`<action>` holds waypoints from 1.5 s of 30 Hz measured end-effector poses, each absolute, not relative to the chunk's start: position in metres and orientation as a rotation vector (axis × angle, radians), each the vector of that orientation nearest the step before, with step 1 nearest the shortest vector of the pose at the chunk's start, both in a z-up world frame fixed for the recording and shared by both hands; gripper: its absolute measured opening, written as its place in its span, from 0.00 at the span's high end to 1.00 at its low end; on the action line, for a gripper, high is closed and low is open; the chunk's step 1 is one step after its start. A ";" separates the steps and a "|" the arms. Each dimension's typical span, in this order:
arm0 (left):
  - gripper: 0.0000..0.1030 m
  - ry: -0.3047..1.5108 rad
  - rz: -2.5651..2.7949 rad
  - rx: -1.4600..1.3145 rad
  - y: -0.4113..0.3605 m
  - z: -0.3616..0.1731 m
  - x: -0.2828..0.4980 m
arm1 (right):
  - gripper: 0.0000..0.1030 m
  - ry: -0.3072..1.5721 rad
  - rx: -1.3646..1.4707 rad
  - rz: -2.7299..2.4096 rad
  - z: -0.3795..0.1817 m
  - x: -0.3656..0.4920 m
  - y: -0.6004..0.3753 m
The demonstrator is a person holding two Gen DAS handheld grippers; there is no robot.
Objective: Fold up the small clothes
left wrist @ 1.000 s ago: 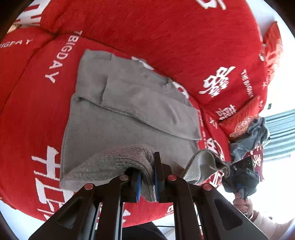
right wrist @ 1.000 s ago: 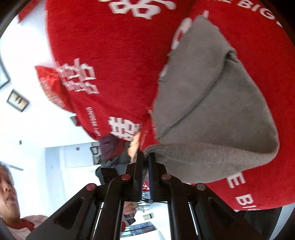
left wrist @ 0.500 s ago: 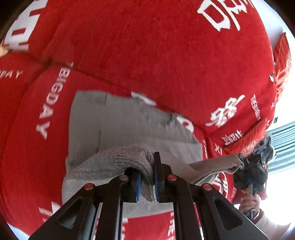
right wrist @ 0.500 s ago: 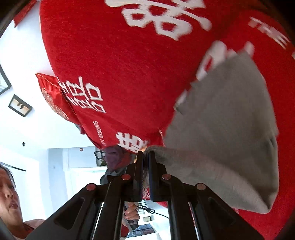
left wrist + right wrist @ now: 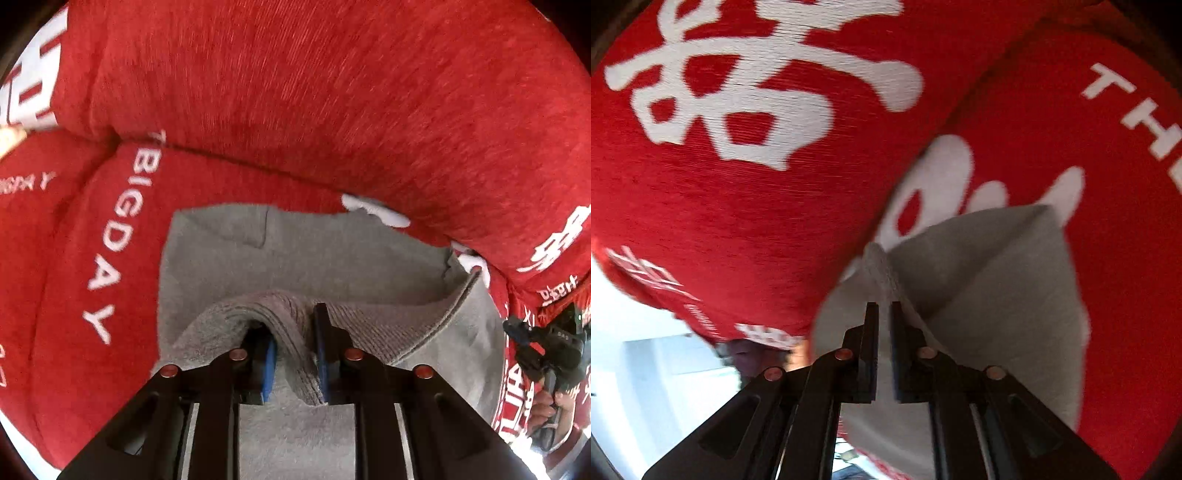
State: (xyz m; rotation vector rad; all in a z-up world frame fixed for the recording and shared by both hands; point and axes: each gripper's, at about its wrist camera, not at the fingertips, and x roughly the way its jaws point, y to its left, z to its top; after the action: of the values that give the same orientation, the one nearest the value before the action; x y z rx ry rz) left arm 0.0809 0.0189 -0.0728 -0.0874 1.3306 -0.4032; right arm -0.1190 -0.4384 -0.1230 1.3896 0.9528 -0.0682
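Two hand-held claws grip a small grey knit garment [image 5: 332,258] over a red sofa [image 5: 332,92] printed with white lettering. The left claw [image 5: 295,350] is closed to a narrow gap on a ribbed edge of the cloth, which humps up between its blue-padded fingers [image 5: 269,369] and hangs down on the near side. Beyond that pinched fold, the rest of the garment lies flat on the red seat cushion [image 5: 74,258], its far edge close to the base of the back cushion. At the far right of the left wrist view, the other device [image 5: 550,350] and the hand [image 5: 546,410] holding it can be seen beside the garment's right edge.

In the right wrist view, the right claw [image 5: 882,332] is nearly shut on a raised edge of the same grey cloth [image 5: 997,295], which stands up in a ridge just past the fingertips and spreads away to the right across the red cushion. The picture is motion-blurred. A bright room [image 5: 646,387] shows at lower left.
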 end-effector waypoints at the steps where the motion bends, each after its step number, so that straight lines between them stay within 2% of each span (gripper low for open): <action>1: 0.50 1.314 -0.393 -0.065 0.021 -0.068 0.079 | 0.89 0.986 1.349 -0.085 -0.121 -0.118 -0.438; 2: 0.16 1.269 -0.344 -0.016 0.025 -0.057 0.076 | 0.80 1.029 1.280 -0.092 -0.116 -0.117 -0.437; 3: 0.08 1.234 -0.313 0.010 0.028 -0.049 0.076 | 0.56 1.058 1.209 -0.087 -0.110 -0.115 -0.435; 4: 0.08 1.199 -0.297 0.028 0.034 -0.041 0.076 | 0.43 1.079 1.157 -0.083 -0.106 -0.113 -0.433; 5: 0.08 1.197 -0.297 0.022 0.039 -0.035 0.079 | 0.34 1.100 1.096 -0.074 -0.100 -0.110 -0.431; 11: 0.08 1.278 -0.285 0.034 0.042 -0.053 0.077 | 0.34 1.197 0.909 0.005 -0.096 -0.084 -0.417; 13: 0.08 1.324 -0.312 0.050 0.031 -0.072 0.069 | 0.40 1.223 0.913 0.002 -0.105 -0.074 -0.413; 14: 0.08 1.338 -0.317 0.062 0.025 -0.079 0.066 | 0.47 1.226 0.925 0.012 -0.110 -0.069 -0.411; 16: 0.08 1.355 -0.322 0.100 0.011 -0.091 0.059 | 0.76 1.250 0.911 0.034 -0.116 -0.061 -0.405; 17: 0.08 1.347 -0.329 0.108 0.006 -0.092 0.057 | 0.94 1.276 0.886 0.040 -0.119 -0.057 -0.402; 23: 0.08 1.327 -0.310 0.145 -0.010 -0.103 0.061 | 0.94 1.200 0.726 0.036 -0.080 -0.059 -0.400; 27: 0.08 1.367 -0.261 0.150 -0.007 -0.119 0.064 | 0.94 1.332 0.669 -0.037 -0.120 -0.056 -0.405; 29: 0.08 1.362 -0.263 0.156 -0.004 -0.117 0.063 | 0.94 1.302 0.708 -0.061 -0.124 -0.060 -0.409; 30: 0.08 1.366 -0.262 0.159 -0.001 -0.115 0.063 | 0.84 1.290 0.716 -0.080 -0.121 -0.064 -0.410; 31: 0.08 1.369 -0.263 0.154 0.003 -0.111 0.062 | 0.80 1.285 0.713 -0.101 -0.118 -0.069 -0.412; 35: 0.08 1.359 -0.254 0.136 0.024 -0.089 0.051 | 0.75 1.273 0.753 -0.125 -0.100 -0.094 -0.423; 37: 0.08 1.375 -0.258 0.119 0.035 -0.081 0.042 | 0.69 1.244 0.808 -0.100 -0.085 -0.115 -0.424; 39: 0.08 1.403 -0.265 0.115 0.045 -0.077 0.030 | 0.56 1.219 0.886 -0.073 -0.074 -0.138 -0.424; 45: 0.08 1.473 -0.261 0.070 0.077 -0.081 -0.003 | 0.55 1.231 1.170 -0.025 -0.073 -0.228 -0.385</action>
State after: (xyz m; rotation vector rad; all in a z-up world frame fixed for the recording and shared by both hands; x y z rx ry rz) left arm -0.0031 0.0774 -0.0807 0.0703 1.4734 -0.2607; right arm -0.2282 -0.3852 -0.0734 1.1700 1.2309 -0.0248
